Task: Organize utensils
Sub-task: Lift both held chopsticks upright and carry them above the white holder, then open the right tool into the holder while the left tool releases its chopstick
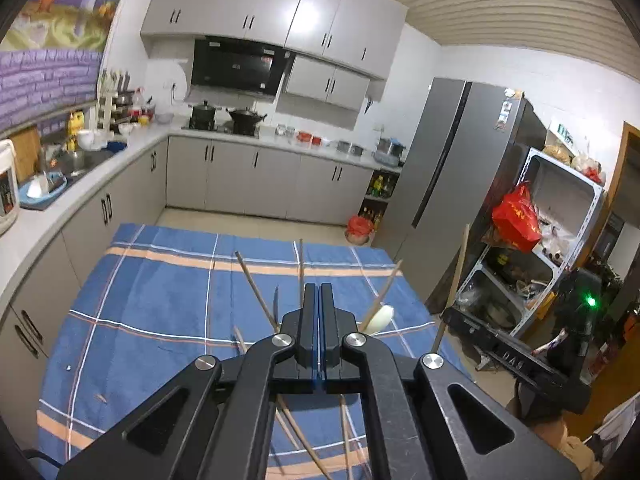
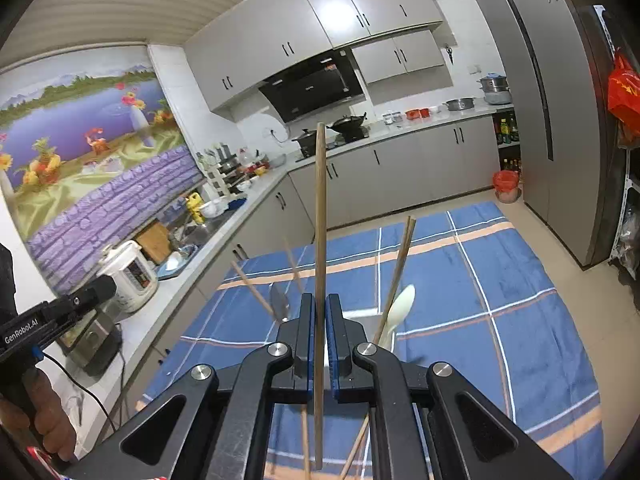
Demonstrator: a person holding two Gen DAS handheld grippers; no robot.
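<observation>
My right gripper (image 2: 319,304) is shut on a long wooden chopstick (image 2: 320,216) that stands upright between its fingers. It shows from the side in the left wrist view (image 1: 458,272), at the right table edge. My left gripper (image 1: 318,292) is shut and holds nothing. Beneath both grippers several wooden chopsticks (image 1: 256,292) (image 2: 398,268) stick up at angles with a white spoon (image 1: 380,319) (image 2: 400,310) and a dark utensil (image 2: 279,302). What holds them is hidden behind the grippers.
A blue plaid cloth (image 1: 160,304) (image 2: 500,300) covers the table. Kitchen counters (image 1: 72,196) run along the left, with a rice cooker (image 2: 128,276) and a sink. A fridge (image 1: 452,184) and a metal shelf (image 1: 552,240) stand to the right.
</observation>
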